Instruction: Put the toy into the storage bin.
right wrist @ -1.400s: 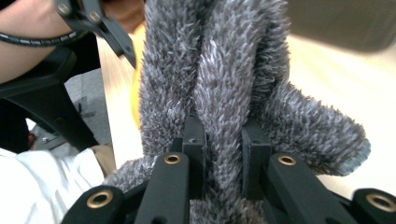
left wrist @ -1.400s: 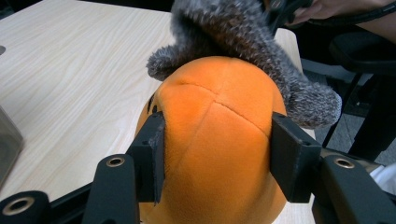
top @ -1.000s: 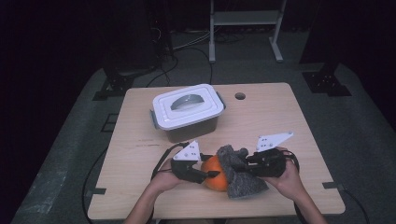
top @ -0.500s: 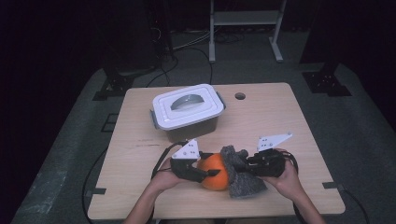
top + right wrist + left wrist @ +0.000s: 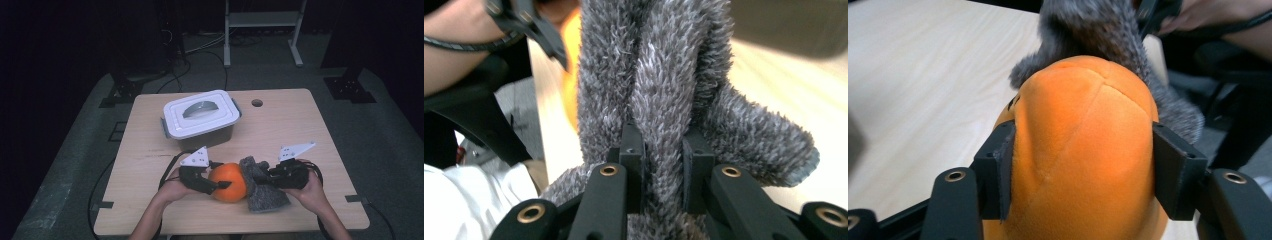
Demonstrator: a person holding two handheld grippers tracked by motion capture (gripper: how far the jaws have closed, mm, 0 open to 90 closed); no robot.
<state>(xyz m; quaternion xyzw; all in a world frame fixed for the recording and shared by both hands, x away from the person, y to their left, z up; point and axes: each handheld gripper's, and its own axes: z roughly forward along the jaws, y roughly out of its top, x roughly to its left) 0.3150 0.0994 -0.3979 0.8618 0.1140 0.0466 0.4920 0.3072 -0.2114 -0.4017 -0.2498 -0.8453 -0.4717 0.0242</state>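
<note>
An orange plush ball (image 5: 227, 181) lies at the table's near edge, half wrapped by a grey fuzzy cloth (image 5: 267, 192) on its right. My left gripper (image 5: 219, 175) comes in from the left. In the left gripper view its pads (image 5: 998, 170) press both sides of the orange plush (image 5: 1083, 140), with the grey cloth (image 5: 1098, 30) behind. Its jaws have just been opening, and the plush is still between them. My right gripper (image 5: 262, 179) is shut on a fold of the grey cloth (image 5: 659, 75), pinched between its fingertips (image 5: 663, 150).
A white lidded container (image 5: 201, 117) stands at the back left of the wooden table (image 5: 310, 130). A round hole (image 5: 257, 103) sits near the far edge. A metal shelf frame (image 5: 262, 20) stands on the floor beyond. Cables trail from both grippers.
Both hands stay where they were. The left gripper's jaws stand a little wider around the orange plush than a second ago.
</note>
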